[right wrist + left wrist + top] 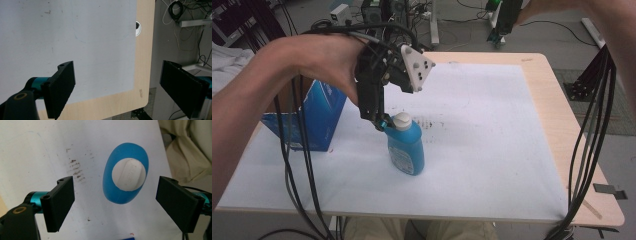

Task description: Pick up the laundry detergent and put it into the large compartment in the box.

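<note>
Now | blue bottle, white cap, upright | both grippers' jaws wide, empty

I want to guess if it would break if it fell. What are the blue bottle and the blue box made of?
The bottle looks like smooth, slightly glossy plastic: even blue colour, rounded moulded shoulders, with a matte white cap that also looks plastic. The box looks like printed cardboard: flat thin walls, sharp folded edges, a brown inside at its open top.
</note>
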A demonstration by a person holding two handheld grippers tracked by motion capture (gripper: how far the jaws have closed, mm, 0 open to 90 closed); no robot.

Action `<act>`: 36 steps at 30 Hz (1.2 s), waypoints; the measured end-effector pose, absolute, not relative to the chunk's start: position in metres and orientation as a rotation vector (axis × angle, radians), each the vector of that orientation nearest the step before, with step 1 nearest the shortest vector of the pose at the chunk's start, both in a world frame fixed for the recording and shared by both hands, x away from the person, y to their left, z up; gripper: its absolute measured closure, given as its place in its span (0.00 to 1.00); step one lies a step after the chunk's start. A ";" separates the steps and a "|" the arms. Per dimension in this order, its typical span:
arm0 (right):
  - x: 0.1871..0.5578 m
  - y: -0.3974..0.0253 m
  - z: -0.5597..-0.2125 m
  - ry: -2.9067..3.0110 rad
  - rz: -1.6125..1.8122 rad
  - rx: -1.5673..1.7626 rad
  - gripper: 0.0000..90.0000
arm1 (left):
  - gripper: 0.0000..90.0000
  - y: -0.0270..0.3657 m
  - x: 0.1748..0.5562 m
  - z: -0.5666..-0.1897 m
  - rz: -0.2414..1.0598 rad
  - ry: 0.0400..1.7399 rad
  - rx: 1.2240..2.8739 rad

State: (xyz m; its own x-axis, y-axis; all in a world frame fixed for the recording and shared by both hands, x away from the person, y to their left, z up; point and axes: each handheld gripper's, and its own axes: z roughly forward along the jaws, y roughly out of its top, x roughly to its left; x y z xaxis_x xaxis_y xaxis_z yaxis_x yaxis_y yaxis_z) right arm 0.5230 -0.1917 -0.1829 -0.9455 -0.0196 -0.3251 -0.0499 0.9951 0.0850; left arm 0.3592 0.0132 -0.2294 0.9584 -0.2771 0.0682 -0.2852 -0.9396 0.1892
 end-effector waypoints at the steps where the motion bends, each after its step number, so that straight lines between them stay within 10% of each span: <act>1: 0.522 -0.192 -0.183 2.809 0.126 -0.045 0.14 | 0.17 0.013 0.358 -0.232 0.043 -0.413 2.902; 36: 0.519 -0.191 -0.188 2.807 0.114 -0.052 0.14 | 0.19 0.006 0.357 -0.281 -0.002 -0.595 2.901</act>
State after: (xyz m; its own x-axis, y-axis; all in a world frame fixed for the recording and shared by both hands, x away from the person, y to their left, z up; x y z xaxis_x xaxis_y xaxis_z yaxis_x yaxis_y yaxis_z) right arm 0.5192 -0.1906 -0.1882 -0.9448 -0.0229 -0.3268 -0.0494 0.9961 0.0729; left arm 0.3567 0.0063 -0.2810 0.9199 -0.3905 0.0344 -0.3903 -0.9038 0.1758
